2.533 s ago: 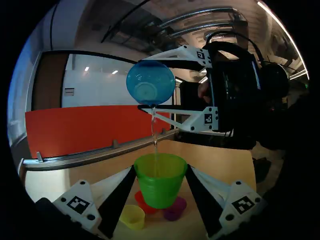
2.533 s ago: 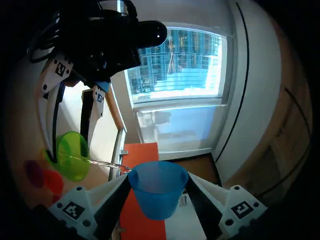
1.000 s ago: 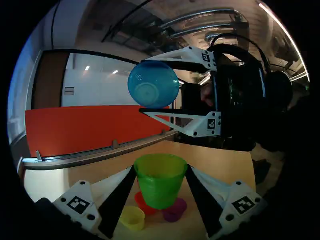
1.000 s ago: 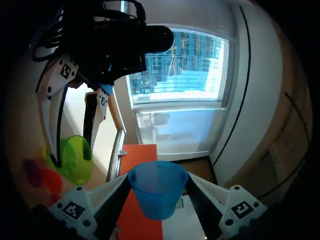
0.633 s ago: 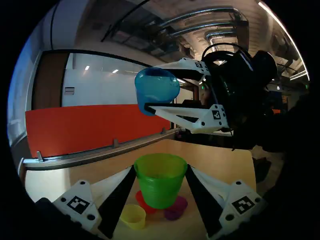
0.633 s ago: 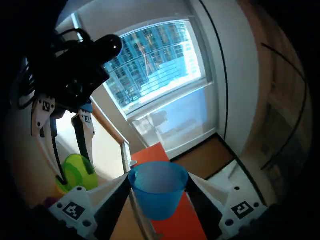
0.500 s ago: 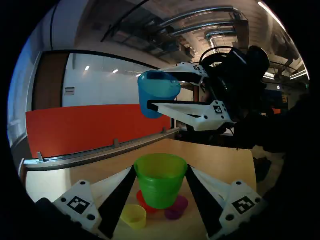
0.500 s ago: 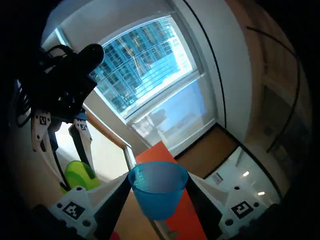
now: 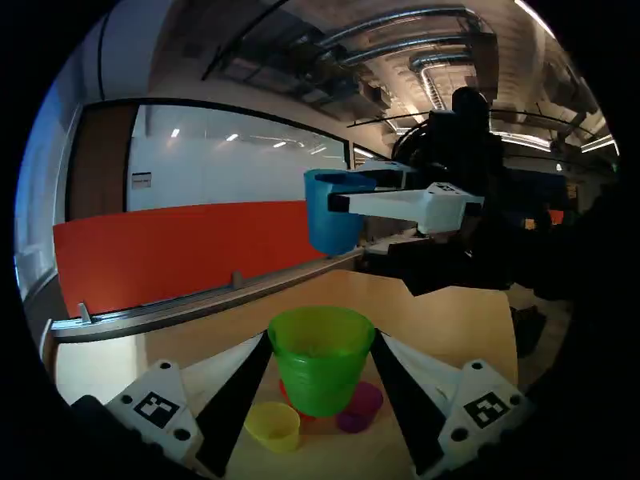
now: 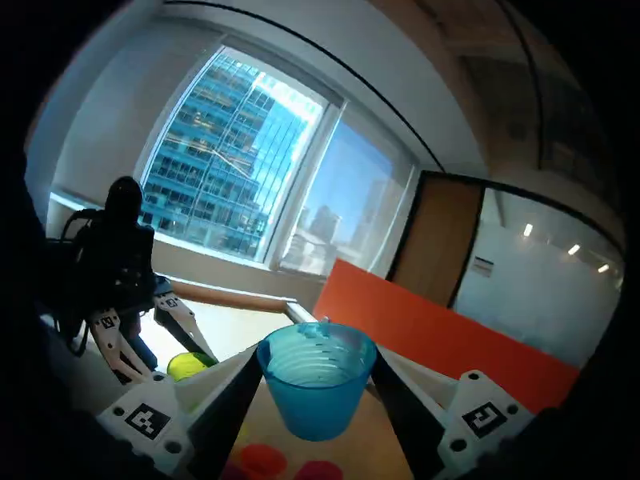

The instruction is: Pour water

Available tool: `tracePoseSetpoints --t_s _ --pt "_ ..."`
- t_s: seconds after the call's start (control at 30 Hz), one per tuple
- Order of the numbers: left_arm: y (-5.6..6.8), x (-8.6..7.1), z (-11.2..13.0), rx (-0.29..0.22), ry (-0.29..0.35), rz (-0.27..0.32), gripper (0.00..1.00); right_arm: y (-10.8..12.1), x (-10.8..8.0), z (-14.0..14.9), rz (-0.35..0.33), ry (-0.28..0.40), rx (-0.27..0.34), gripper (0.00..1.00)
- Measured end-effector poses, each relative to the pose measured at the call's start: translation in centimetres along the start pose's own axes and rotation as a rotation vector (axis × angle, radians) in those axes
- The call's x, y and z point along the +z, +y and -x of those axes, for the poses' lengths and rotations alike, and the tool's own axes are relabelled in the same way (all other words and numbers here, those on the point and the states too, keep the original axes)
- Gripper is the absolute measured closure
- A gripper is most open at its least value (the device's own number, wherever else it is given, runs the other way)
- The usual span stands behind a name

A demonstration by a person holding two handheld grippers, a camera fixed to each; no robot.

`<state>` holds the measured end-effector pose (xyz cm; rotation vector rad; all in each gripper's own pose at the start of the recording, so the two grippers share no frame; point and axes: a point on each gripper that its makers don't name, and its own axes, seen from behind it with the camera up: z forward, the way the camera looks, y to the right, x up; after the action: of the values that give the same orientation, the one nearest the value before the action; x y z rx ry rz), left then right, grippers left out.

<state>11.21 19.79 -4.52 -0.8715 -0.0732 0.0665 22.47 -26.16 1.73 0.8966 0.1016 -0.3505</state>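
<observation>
In the left gripper view my left gripper (image 9: 320,356) is shut on a green cup (image 9: 318,376), held upright over the wooden table (image 9: 448,320). Above it and a little to the right hangs a blue cup (image 9: 330,216), upright, clamped by my right gripper (image 9: 340,210). No water runs between the cups. In the right gripper view the right gripper (image 10: 318,384) is shut on the blue cup (image 10: 318,396), whose rim is level. Farther off at the left, the left gripper (image 10: 152,340) holds the green cup (image 10: 188,366).
Small yellow (image 9: 274,424), red (image 9: 286,394) and purple (image 9: 360,404) cups sit on the table under the green cup. A metal rail (image 9: 200,300) and an orange panel (image 9: 160,248) bound the table's far side. Big windows (image 10: 232,192) lie behind the left gripper.
The water stream from the blue cup into the green cup has stopped. The right gripper has turned the blue cup from tipped back to upright and shifted it right. The green cup stayed put.
</observation>
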Motion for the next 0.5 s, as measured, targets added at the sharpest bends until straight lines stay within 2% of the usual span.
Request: tracePoseSetpoints --t_s 0.5 --pt "-0.4 -0.2 1.8 -0.012 -0.045 0.000 0.12 -0.3 -2.3 5.9 0.002 -0.111 0.099 0.09"
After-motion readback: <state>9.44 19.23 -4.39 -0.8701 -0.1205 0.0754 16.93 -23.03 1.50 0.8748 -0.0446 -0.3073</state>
